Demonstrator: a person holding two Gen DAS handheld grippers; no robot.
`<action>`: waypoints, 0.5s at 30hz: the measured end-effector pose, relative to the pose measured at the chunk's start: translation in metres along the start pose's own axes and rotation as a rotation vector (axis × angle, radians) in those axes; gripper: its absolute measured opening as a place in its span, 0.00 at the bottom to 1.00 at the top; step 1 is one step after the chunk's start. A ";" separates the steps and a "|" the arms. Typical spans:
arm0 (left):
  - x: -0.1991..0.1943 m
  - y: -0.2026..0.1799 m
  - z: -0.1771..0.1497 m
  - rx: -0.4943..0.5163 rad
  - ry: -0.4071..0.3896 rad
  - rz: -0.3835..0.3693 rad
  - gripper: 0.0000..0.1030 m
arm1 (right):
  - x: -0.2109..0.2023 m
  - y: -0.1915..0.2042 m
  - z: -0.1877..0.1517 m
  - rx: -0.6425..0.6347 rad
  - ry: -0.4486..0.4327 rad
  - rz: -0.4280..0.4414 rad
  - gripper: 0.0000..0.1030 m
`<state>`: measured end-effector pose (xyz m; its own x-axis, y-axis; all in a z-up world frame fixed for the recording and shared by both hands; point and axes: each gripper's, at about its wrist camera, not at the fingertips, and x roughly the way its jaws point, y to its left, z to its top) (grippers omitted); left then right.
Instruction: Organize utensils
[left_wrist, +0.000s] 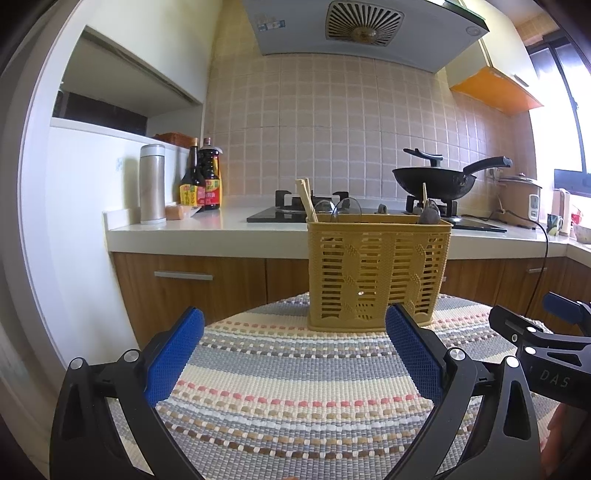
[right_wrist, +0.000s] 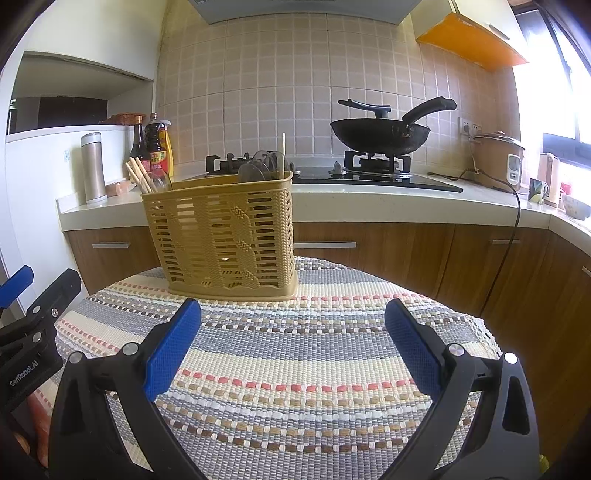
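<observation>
We see a kitchen whose long white bench (left_wrist: 236, 225) runs along the tiled wall, carrying a gas hob (right_wrist: 369, 177) with a black wok (right_wrist: 380, 136) on its right burner, a rice cooker (right_wrist: 498, 158) near the window, and a steel flask (left_wrist: 152, 184) beside two sauce bottles (left_wrist: 201, 184) at the left end. In front of it lies a striped woven mat (left_wrist: 295, 387), on whose far part stands the yellow slotted utensil basket (left_wrist: 378, 273), upright. We note wooden chopsticks (left_wrist: 307, 199) leaning out of the basket's left end, clear spoons (right_wrist: 264, 164) rising from its middle and right, and a single stick (right_wrist: 283, 155) upright at the right. Our left gripper (left_wrist: 294, 334) hovers over the mat just short of the basket, its blue pads spread wide with nothing between them. Our right gripper (right_wrist: 293, 326) is likewise spread wide and empty, near the basket's front right corner.
</observation>
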<state>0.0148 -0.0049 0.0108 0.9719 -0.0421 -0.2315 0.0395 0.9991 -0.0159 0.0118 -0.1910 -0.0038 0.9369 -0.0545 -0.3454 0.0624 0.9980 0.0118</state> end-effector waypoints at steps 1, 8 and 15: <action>0.000 0.000 0.000 -0.002 0.002 0.001 0.93 | 0.000 0.000 0.000 0.000 0.000 0.000 0.92; 0.002 0.000 0.000 -0.002 0.009 0.000 0.93 | 0.001 -0.001 0.000 0.003 0.004 -0.002 0.92; 0.003 0.000 0.000 -0.003 0.013 -0.001 0.93 | 0.001 -0.001 0.000 -0.001 0.006 -0.004 0.92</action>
<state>0.0176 -0.0050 0.0098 0.9687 -0.0430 -0.2444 0.0397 0.9990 -0.0186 0.0125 -0.1916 -0.0045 0.9346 -0.0578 -0.3510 0.0654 0.9978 0.0097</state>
